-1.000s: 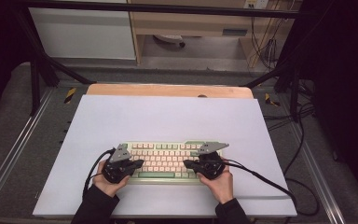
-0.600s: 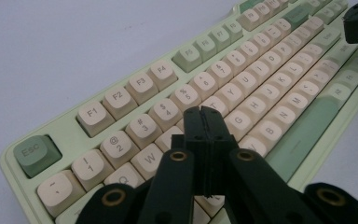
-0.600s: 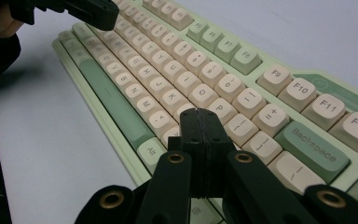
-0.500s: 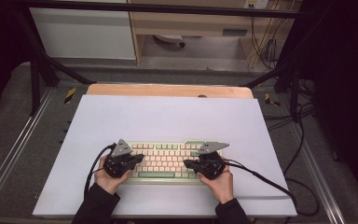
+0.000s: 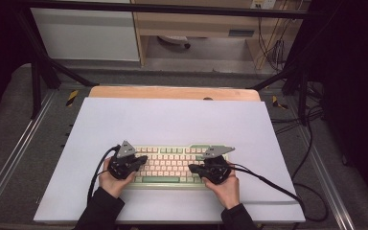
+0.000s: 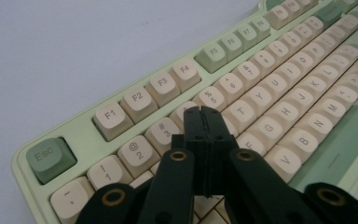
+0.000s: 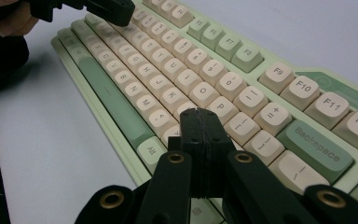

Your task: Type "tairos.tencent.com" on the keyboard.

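While you hold a gripper in each hand, both sit over a pale green keyboard (image 5: 172, 164) with cream keys, which lies in the lower middle of the high view on a white sheet (image 5: 172, 120) covering the counter. Your left gripper (image 5: 141, 159) is at the keyboard's left end in that frame, your left hand (image 5: 111, 178) wrapped around its body, and a black cable (image 5: 96, 172) loops from it toward the bottom edge. Your right gripper (image 5: 194, 168) is at the keyboard's right end, held by your right hand (image 5: 226, 186), with its own cable (image 5: 268, 184) trailing off to the lower right.

From the left gripper view, your jaws are clenched together with nothing between them, their tip (image 6: 202, 112) just above the number row near the 4 key, centre of the frame. The Esc key (image 6: 50, 157) sits at lower left, the function keys (image 6: 147, 95) run diagonally toward the upper right.

From the right gripper view, your jaws are likewise pressed tight and empty, their tip (image 7: 199, 113) over the keys beside P, centre frame. The Backspace key (image 7: 316, 148) is at right, the Alt key (image 7: 150, 151) just left of the jaws. Your other gripper (image 7: 114, 11) shows in the upper left corner, above the keyboard's far keys.
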`<action>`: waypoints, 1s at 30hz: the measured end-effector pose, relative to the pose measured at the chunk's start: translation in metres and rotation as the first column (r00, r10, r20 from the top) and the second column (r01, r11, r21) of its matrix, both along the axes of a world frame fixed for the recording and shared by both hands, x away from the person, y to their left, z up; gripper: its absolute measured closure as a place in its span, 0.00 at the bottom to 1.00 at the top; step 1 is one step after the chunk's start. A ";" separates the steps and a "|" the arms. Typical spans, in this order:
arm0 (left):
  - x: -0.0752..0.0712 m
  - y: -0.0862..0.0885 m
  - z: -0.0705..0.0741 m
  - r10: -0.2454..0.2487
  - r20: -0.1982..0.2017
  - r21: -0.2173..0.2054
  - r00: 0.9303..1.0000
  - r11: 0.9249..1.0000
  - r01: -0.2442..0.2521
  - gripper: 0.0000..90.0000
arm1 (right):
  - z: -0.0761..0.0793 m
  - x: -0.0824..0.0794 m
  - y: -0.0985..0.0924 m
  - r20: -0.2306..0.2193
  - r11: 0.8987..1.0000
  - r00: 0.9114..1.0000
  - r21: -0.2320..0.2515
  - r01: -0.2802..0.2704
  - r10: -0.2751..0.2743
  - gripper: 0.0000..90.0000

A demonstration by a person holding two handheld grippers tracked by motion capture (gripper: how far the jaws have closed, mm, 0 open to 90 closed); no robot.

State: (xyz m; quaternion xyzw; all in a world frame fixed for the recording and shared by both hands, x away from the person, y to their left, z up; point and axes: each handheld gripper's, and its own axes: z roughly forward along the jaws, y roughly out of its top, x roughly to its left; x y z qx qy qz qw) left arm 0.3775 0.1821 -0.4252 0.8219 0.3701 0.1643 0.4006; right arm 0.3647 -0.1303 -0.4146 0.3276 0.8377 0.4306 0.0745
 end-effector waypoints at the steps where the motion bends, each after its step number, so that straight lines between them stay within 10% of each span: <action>1: 0.000 0.000 0.000 0.001 0.001 0.002 1.000 1.000 -0.001 1.00 | 0.000 0.000 0.000 0.002 1.000 1.000 0.000 -0.001 0.001 1.00; 30: -0.004 -0.002 -0.001 -0.030 -0.003 0.014 1.000 0.999 0.030 1.00 | 0.001 -0.001 0.000 0.005 1.000 1.000 0.006 -0.004 0.003 1.00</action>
